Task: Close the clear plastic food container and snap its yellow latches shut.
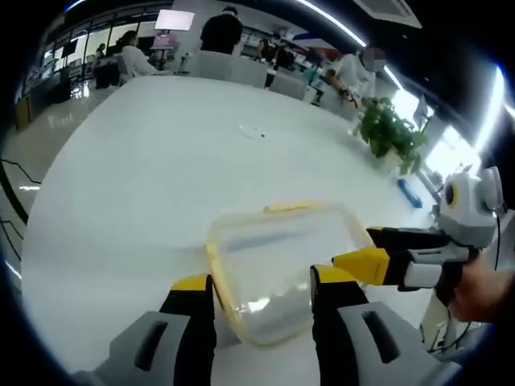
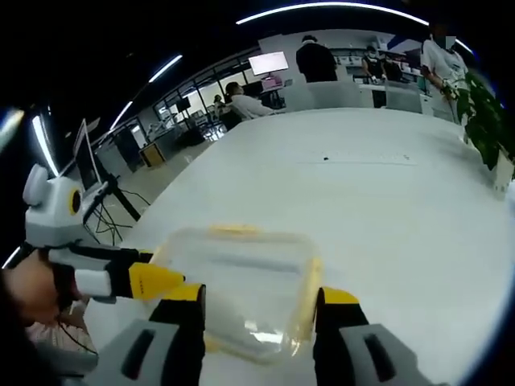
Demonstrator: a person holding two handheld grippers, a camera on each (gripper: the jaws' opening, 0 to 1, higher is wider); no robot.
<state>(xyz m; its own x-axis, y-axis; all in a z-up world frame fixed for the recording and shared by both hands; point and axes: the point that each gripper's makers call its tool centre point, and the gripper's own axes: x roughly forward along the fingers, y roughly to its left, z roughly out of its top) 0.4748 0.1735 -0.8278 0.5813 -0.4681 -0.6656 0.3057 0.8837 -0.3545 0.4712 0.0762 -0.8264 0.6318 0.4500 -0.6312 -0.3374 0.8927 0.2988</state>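
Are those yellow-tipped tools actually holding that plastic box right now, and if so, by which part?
It cannot be told for sure. Both the left tool and the right tool straddle edges of the clear container, jaws apart on either side, but no firm clamping shows.

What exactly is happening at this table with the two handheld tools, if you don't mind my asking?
A person is working a clear plastic food container with yellow latches on a white table, using a handheld tool in each hand. The left tool has its open jaws on either side of the container's near end, and the right tool straddles it from the other side, also open. The lid appears to be on, though whether the latches are snapped is unclear.
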